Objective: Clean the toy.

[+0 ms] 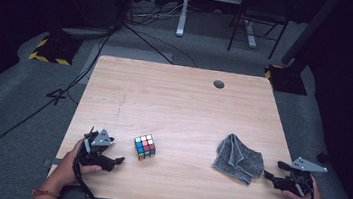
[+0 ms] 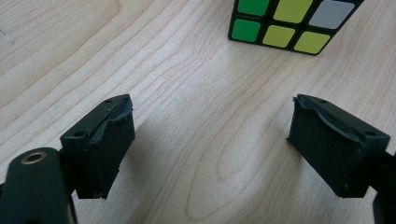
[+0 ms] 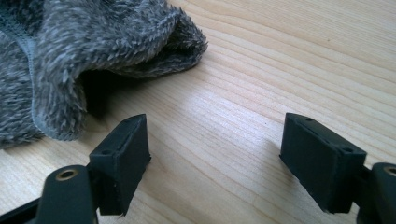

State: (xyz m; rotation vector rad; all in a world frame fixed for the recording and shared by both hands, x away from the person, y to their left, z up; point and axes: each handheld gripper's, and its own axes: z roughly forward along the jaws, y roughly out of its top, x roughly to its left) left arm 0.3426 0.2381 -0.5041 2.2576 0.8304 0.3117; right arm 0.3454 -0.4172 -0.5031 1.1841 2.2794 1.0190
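Judging from how things lie, nothing has been picked up yet: the puzzle cube sits untouched at the lower middle of the high view, and the grey cloth lies crumpled to its right on the desk. The left gripper rests low at the lower left with its fingers spread apart and holding nothing; in the left gripper view the cube stands at the top edge, ahead of the fingers and apart from them. The right gripper at the lower right is likewise released, fingers wide, with the cloth just beyond the left one, near but not touching. Both grasps seem left to do.
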